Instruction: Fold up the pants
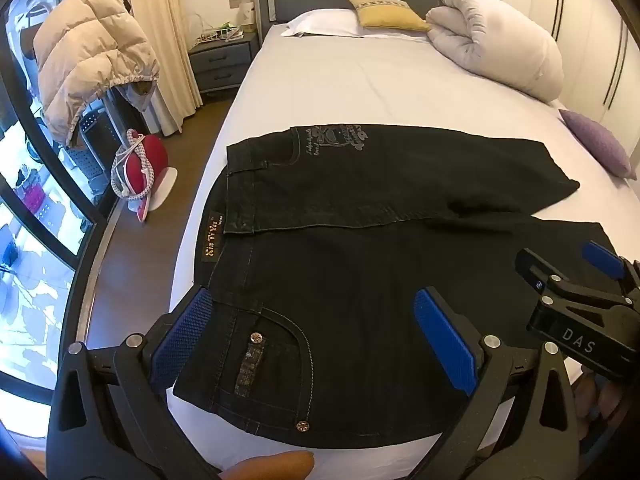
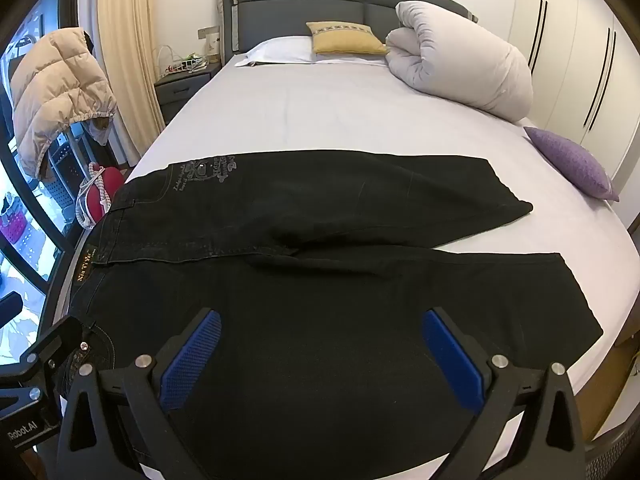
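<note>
Black jeans (image 1: pixel 360 216) lie flat across the near end of the bed, waistband to the left, both legs spread to the right; they also show in the right wrist view (image 2: pixel 320 248). My left gripper (image 1: pixel 316 340) is open and empty, hovering over the near pocket and waistband corner. My right gripper (image 2: pixel 320 356) is open and empty, over the near leg. The right gripper also shows at the right of the left wrist view (image 1: pixel 576 280), and the left gripper at the lower left of the right wrist view (image 2: pixel 44 364).
The bed (image 1: pixel 360 80) has a white sheet, white pillow (image 1: pixel 320 22), yellow cushion (image 1: pixel 384 10), rolled duvet (image 1: pixel 496 36) and purple cushion (image 1: pixel 600 144). A nightstand (image 1: pixel 224 56), a beige jacket (image 1: pixel 88 60) and a red object (image 1: pixel 144 168) stand on the floor at the left.
</note>
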Available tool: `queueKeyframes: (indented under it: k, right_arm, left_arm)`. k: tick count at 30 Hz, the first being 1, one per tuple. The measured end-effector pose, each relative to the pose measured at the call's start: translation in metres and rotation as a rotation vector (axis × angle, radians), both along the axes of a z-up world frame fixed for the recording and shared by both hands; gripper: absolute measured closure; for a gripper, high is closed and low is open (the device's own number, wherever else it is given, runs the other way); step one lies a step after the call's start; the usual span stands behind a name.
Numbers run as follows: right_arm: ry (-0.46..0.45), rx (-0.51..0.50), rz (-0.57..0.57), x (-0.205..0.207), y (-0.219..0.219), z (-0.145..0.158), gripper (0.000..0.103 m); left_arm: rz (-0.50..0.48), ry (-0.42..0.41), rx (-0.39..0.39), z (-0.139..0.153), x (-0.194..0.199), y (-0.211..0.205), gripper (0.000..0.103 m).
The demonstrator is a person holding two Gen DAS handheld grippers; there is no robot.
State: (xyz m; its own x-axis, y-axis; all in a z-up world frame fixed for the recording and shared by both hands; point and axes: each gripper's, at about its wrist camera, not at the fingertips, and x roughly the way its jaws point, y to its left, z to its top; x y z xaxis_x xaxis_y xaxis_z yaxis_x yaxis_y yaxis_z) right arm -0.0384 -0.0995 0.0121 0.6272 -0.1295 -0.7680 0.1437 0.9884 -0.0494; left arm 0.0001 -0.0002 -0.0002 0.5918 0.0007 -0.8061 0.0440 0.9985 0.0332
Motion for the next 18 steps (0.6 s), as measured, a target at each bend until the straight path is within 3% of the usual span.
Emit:
queueKeyframes:
  k: [18]
  right_arm:
    - [0.000, 0.005, 0.002, -0.001, -0.001, -0.002, 0.000]
  left_arm:
    - [0.017, 0.001, -0.015, -0.005, 0.000, 0.005, 0.000]
